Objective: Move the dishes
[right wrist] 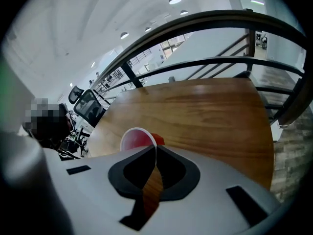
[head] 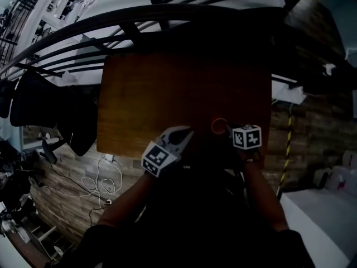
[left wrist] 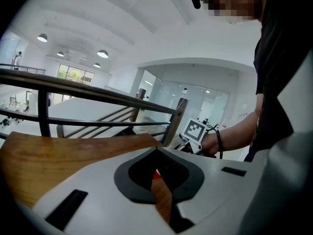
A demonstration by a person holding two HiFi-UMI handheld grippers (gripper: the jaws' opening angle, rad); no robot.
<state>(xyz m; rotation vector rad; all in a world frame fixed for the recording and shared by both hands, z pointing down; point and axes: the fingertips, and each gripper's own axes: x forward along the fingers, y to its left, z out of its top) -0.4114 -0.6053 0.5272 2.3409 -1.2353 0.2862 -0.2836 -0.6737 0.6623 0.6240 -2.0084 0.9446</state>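
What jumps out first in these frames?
The red cup stands near the person's edge of the wooden table, and the right gripper has its jaws closed on the cup's white rim. The left gripper is close beside it with its jaws together, and only a sliver of red shows through the gap. A dark metal railing curves behind the table.

Things counted here
One wooden table (head: 167, 94), one red cup (right wrist: 137, 140), two grippers: the left gripper (head: 187, 133) and the right gripper (head: 227, 129).
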